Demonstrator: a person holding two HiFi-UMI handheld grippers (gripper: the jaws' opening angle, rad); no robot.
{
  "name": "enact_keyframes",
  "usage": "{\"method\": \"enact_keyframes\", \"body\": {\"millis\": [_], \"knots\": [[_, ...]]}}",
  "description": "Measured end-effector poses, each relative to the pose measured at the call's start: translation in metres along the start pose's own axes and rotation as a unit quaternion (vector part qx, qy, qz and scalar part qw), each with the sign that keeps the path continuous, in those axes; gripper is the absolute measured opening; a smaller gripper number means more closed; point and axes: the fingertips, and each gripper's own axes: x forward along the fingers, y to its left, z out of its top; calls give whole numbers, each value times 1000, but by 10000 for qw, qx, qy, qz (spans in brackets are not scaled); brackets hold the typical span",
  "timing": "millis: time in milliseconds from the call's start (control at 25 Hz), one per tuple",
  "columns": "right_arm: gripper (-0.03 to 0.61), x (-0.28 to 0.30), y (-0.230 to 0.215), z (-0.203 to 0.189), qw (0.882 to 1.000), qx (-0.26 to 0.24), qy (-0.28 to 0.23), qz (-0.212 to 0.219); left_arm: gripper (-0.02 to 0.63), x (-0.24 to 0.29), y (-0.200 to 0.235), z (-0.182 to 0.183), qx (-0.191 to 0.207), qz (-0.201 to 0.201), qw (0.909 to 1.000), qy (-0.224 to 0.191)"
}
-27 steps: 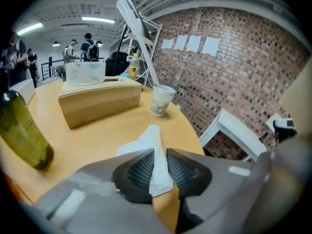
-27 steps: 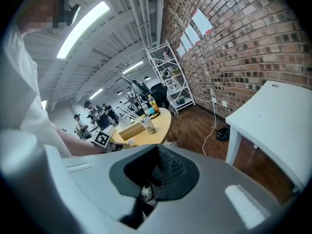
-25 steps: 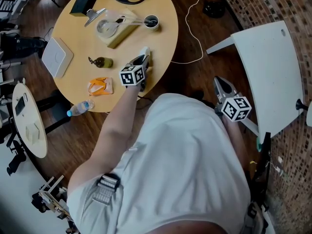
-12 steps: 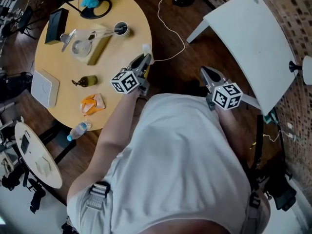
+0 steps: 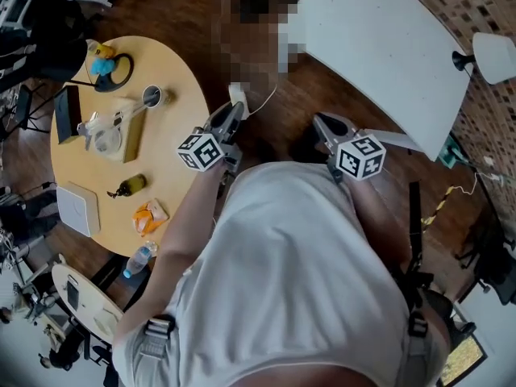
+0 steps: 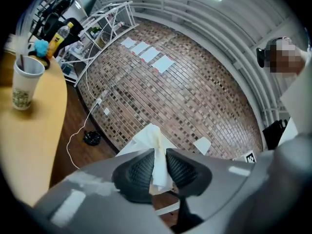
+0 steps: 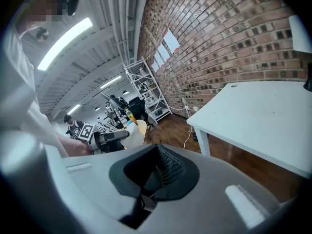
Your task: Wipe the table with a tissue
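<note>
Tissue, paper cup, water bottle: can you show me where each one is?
tissue [image 6: 155, 147]: left gripper view, its white middle fold.
paper cup [image 6: 22, 87]: left gripper view, its side wall.
water bottle [image 5: 139, 260]: head view, its clear body.

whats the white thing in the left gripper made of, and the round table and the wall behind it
The tissue looks like soft paper: thin, matte, creased and floppy. The round table seems to be light wood or a wood-look laminate, smooth with a faint sheen; which one is unclear. The wall is rough matte brick, with visible mortar lines.
</note>
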Motion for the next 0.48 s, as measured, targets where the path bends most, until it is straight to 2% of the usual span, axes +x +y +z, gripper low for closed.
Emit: {"method": "enact_keyframes", "body": {"millis": [240,480], "knots": [[6,-29,-56,14,9994,203,-204,-193,78,72,-36,-8,264,-140,9988,384],[6,-52,-113,44,9985,284,-418,-187,78,142,-58,-13,494,-10,9966,665]]}}
